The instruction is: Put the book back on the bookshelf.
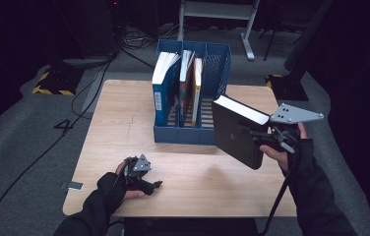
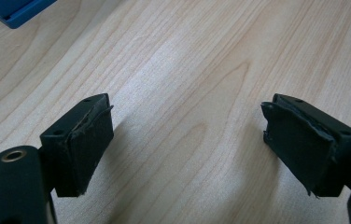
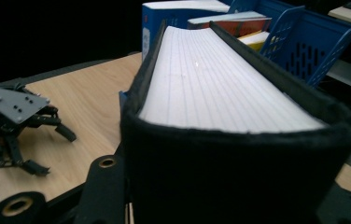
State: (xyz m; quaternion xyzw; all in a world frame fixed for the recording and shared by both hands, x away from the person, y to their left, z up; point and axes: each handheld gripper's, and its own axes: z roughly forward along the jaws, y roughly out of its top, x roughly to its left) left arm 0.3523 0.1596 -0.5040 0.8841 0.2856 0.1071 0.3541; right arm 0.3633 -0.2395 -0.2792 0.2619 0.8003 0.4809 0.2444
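Black hardcover clamped in my right claw (image 1: 264,139), lifted off the worktop (image 1: 124,118).
My right claw grips the thick black book (image 1: 237,132) by its spine end, just in front of the blue file rack (image 1: 220,64); my left claw (image 1: 143,183) rests wide and empty. Held at one end, the heavy book could sag, slip, or clip the rack's front wall.
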